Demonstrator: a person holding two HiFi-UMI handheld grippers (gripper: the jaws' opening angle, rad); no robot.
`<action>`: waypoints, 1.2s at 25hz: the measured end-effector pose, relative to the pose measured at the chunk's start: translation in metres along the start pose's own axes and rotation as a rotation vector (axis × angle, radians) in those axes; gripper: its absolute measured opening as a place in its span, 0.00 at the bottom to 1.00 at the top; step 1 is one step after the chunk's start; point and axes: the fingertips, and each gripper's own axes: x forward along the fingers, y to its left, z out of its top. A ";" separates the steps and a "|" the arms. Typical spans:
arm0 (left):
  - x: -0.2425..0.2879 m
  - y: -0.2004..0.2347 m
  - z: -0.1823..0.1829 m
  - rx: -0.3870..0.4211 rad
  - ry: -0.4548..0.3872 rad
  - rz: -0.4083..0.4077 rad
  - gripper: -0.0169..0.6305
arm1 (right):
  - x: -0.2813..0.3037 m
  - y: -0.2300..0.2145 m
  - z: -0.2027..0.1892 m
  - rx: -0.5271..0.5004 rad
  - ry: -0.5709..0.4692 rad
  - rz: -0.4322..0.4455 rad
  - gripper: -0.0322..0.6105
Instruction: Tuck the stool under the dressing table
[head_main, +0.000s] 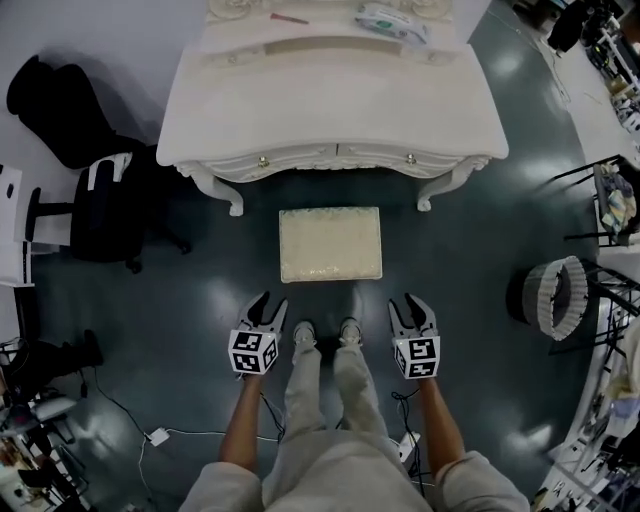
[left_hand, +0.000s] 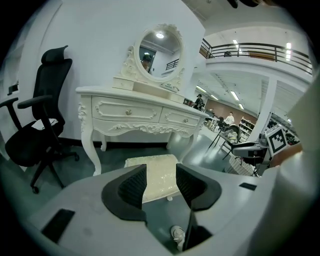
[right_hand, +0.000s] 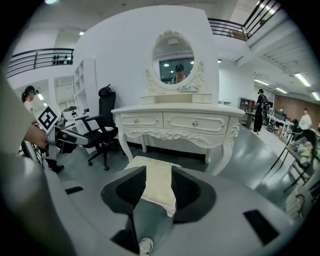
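A cream cushioned stool (head_main: 330, 244) stands on the dark floor just in front of the white dressing table (head_main: 330, 110), outside the gap between its legs. My left gripper (head_main: 263, 307) and right gripper (head_main: 412, 307) hang side by side near the person's shoes, a short way back from the stool, both open and empty. In the left gripper view the stool (left_hand: 157, 175) shows between the jaws with the dressing table (left_hand: 135, 112) behind it. The right gripper view shows the stool (right_hand: 157, 182) and the table (right_hand: 177, 120) with its oval mirror (right_hand: 173, 55).
A black office chair (head_main: 90, 200) stands left of the table. A round white basket (head_main: 555, 295) sits on the floor at the right. Small items lie on the table's back shelf (head_main: 385, 20). Cables and a power strip (head_main: 158, 436) lie on the floor behind me.
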 end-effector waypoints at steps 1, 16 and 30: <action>0.003 0.002 -0.003 -0.005 -0.001 0.003 0.27 | 0.004 -0.001 -0.004 -0.001 0.003 0.001 0.30; 0.058 0.032 -0.093 -0.020 0.039 0.027 0.31 | 0.065 0.002 -0.105 0.035 0.070 0.032 0.30; 0.121 0.058 -0.168 0.021 0.101 -0.003 0.36 | 0.133 -0.004 -0.177 0.057 0.087 0.039 0.38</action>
